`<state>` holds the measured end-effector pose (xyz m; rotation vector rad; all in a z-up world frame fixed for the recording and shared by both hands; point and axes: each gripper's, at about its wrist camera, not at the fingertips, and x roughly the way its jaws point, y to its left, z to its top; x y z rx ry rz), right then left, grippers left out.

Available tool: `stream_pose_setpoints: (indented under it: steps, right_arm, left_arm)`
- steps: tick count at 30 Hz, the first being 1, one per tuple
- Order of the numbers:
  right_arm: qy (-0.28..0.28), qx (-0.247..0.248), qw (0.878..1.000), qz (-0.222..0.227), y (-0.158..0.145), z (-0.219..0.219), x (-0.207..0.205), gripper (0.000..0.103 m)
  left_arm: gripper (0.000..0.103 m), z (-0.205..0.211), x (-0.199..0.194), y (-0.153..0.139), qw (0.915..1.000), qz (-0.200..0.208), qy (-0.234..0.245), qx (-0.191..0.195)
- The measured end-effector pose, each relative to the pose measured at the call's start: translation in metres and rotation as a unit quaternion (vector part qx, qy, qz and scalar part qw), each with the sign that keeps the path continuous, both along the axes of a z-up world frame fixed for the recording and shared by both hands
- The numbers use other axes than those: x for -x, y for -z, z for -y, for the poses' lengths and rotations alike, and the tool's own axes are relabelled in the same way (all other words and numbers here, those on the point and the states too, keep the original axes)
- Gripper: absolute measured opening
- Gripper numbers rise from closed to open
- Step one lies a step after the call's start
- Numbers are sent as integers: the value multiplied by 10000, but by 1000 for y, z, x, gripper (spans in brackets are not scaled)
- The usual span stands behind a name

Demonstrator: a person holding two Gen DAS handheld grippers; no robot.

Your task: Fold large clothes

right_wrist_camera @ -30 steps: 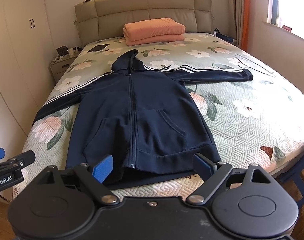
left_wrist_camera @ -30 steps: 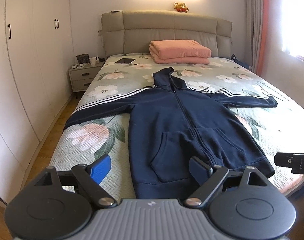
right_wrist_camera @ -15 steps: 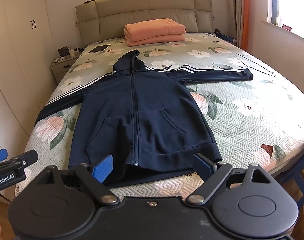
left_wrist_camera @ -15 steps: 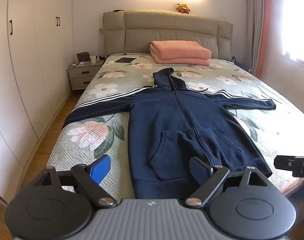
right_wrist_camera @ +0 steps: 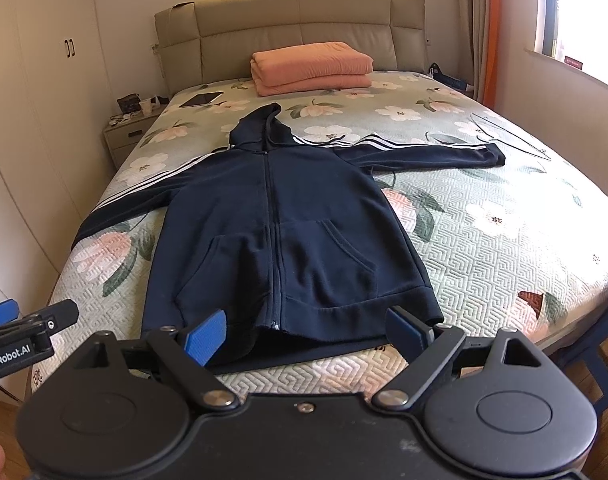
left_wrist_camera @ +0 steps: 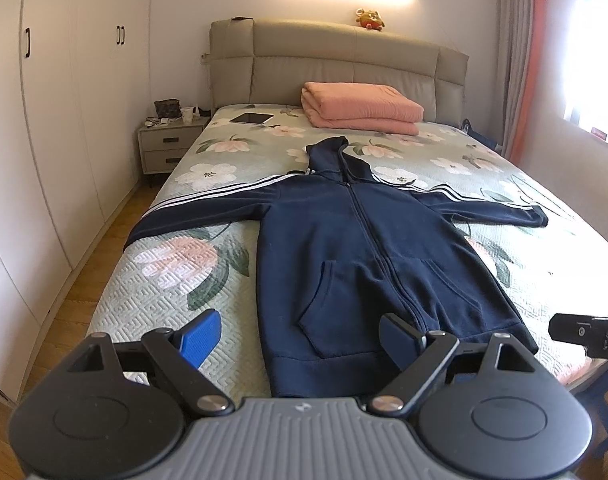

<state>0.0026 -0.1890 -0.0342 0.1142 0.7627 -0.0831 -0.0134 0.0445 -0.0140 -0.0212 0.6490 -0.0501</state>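
Both grippers — left gripper (left_wrist_camera: 300,338) and right gripper (right_wrist_camera: 305,332) — are hanging wide apart, empty, over the hoodie's (left_wrist_camera: 367,256) hem at the bed's (left_wrist_camera: 160,292) foot edge. Bare quilt is lying at 3 o'clock; only the right view is showing a wire hanger (right_wrist_camera: 511,132) at 2 o'clock.

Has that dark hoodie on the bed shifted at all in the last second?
No. The hoodie lies spread as before: hood just short of the pink blanket, one cuff at the bed edge. Only the cameras drifted slightly.
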Motion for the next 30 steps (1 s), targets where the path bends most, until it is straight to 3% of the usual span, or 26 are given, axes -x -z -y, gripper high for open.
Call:
stream_pose_setpoints:
  steps: [7, 12, 16, 19, 22, 26, 30]
  right_arm:
    - [-17, 101, 9999, -103, 6, -3, -18, 103]
    - [-49, 178, 9993, -315, 33, 8, -58, 103]
    - [-168, 277, 9989, -328, 71, 30, -112, 103]
    - [-82, 119, 9999, 53, 102, 63, -157, 103]
    - [107, -161, 9993, 317, 134, 103, -208, 103]
    - [635, -509, 9956, 464, 178, 165, -279, 102]
    - [1099, -955, 9882, 470, 189, 226, -326, 102]
  left_arm:
    - [91, -8, -6, -6, 9997, 180, -151, -10]
    - [91, -2, -39, 4, 9999, 128, -45, -6]
    - [91, 16, -97, 26, 10000, -7, 9, 32]
    - [90, 35, -155, 54, 9997, -104, 29, 213]
    - [82, 56, -221, 85, 9986, -210, 216, 427]
    - [81, 84, -300, 117, 9965, -109, 443, 698]
    - [80, 109, -361, 131, 9939, -283, 311, 1021]
